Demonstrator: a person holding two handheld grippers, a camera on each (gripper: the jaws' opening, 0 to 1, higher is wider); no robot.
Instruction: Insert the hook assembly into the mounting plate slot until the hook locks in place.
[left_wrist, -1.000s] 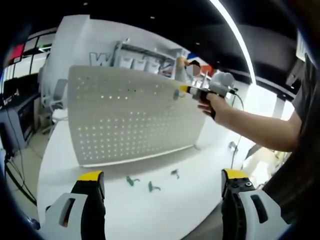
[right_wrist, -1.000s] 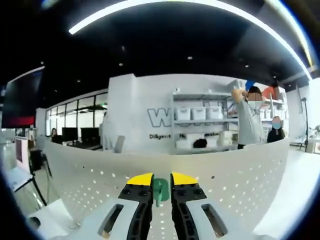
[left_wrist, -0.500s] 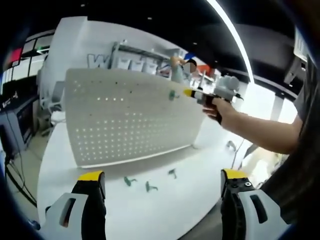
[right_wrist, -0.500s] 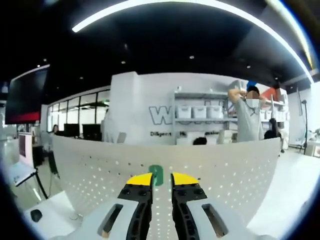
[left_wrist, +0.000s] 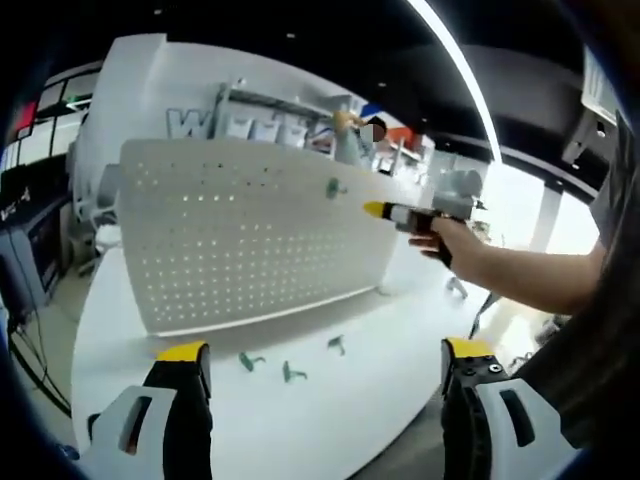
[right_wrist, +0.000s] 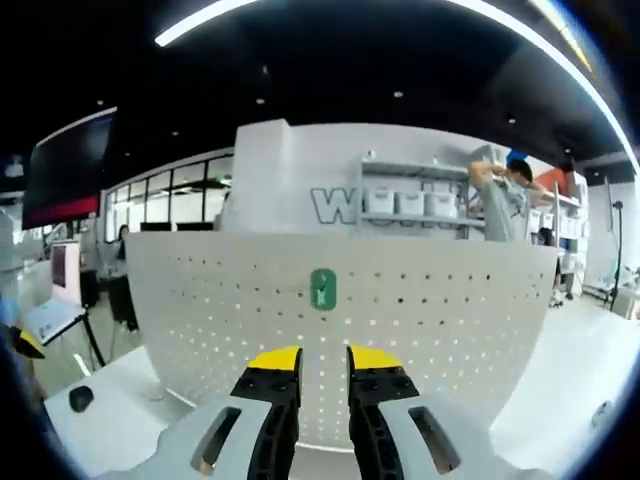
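Green hook (right_wrist: 323, 288) seated upright on pegboard (right_wrist: 450, 340), straight ahead above right gripper (right_wrist: 323, 358), clear of it, jaws near together, empty; left gripper (left_wrist: 325, 352) wide apart over tabletop (left_wrist: 330, 410), spare hooks (left_wrist: 290, 373) ahead

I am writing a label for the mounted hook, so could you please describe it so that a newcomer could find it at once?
Start at the white pegboard standing upright on the white table. High on its face, near the top edge, sits one small green hook, straight ahead of the right claw. The other green hooks lie loose on the table in front of the board; this one alone hangs on the board.
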